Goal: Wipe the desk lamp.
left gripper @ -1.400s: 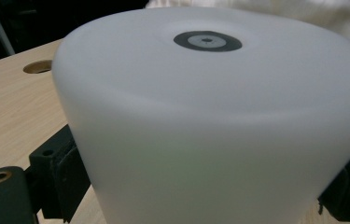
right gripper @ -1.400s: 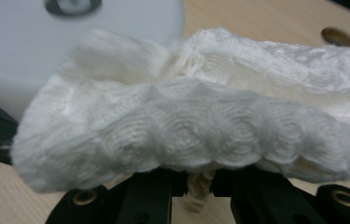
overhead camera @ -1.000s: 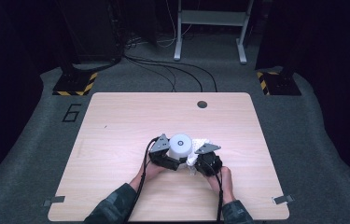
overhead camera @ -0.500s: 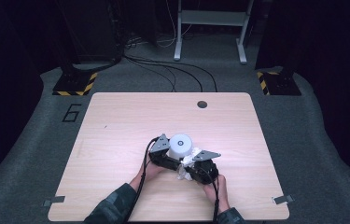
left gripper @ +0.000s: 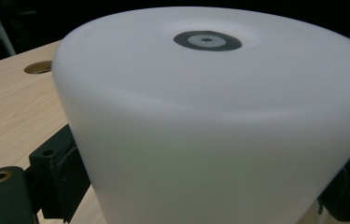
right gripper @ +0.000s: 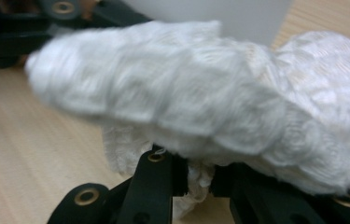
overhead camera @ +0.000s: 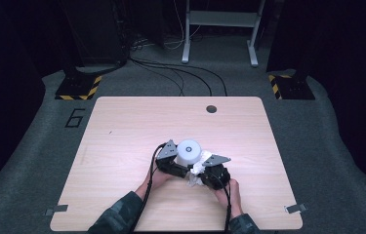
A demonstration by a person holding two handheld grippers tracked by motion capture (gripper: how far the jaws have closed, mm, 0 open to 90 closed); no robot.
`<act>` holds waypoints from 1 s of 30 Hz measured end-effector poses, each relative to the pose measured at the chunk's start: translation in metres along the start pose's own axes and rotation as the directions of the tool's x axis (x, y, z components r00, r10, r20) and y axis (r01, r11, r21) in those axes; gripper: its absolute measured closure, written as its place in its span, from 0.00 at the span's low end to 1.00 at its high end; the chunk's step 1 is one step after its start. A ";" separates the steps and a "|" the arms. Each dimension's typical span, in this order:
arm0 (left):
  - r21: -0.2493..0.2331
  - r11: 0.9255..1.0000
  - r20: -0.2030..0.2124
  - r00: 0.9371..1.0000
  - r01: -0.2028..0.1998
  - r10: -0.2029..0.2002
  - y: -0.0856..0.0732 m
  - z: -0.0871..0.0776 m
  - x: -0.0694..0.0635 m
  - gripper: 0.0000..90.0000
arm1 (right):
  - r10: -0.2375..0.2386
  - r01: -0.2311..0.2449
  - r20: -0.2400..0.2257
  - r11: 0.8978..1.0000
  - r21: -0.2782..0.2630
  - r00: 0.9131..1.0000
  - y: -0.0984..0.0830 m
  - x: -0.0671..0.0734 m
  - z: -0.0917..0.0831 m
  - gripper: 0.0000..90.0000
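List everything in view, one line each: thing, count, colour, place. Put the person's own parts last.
white cylinder: one, matte white with a small dark ring on top, upright on the table near its middle, between the left gripper's jaws.
crumpled cloth: one, white, against the cylinder's near side, pinched in the right gripper.
table: one, light wood, with a round hole near its far edge.
floor stands: two, black with yellow-black striped bases, beyond the table's far corners.
metal frame: one, pale grey, at the back.
cables: several, black, on the grey floor.
left gripper: one, black, jaws on the cylinder's sides.
right gripper: one, black, shut on the cloth.
forearms: two, camouflage-green sleeves, bottom edge.
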State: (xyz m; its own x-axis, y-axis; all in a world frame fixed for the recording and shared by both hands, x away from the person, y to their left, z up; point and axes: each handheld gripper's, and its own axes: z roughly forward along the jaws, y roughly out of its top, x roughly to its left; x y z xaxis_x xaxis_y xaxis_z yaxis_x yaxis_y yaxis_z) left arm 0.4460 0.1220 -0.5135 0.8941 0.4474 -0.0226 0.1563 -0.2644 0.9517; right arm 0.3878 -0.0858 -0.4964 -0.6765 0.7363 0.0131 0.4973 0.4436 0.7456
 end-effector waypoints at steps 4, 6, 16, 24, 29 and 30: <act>0.001 1.000 0.002 1.000 0.000 0.000 0.000 0.000 0.000 0.10 | 0.005 -0.005 0.034 1.000 0.013 0.999 0.003 -0.007 0.000 0.91; -0.007 1.000 0.000 1.000 0.000 0.000 0.000 0.001 0.000 0.10 | 0.008 -0.008 0.050 1.000 0.012 0.999 0.006 -0.013 0.001 0.91; -0.004 1.000 0.004 1.000 -0.002 0.002 0.000 0.000 0.000 0.10 | -0.042 0.049 0.119 0.997 -0.057 0.992 0.042 -0.029 -0.015 0.91; -0.003 1.000 0.006 1.000 0.000 0.000 -0.001 0.000 0.000 0.10 | -0.096 0.105 0.154 0.993 -0.050 0.983 0.068 -0.033 -0.014 0.91; -0.004 1.000 0.006 1.000 -0.001 0.001 -0.001 0.000 0.000 0.10 | -0.044 0.044 0.111 0.999 0.004 0.993 0.059 -0.038 0.004 0.91; -0.004 1.000 0.006 1.000 -0.003 0.003 -0.001 0.000 0.001 0.10 | -0.039 0.037 0.104 0.999 0.014 0.994 0.055 -0.037 0.005 0.91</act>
State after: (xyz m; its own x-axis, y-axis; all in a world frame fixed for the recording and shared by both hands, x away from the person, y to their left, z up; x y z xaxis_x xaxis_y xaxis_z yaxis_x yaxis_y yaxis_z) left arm 0.4464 0.1223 -0.5141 0.8972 0.4412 -0.0219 0.1522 -0.2622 0.9529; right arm 0.4430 -0.0864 -0.4590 -0.6350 0.7678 -0.0852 0.4791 0.4779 0.7363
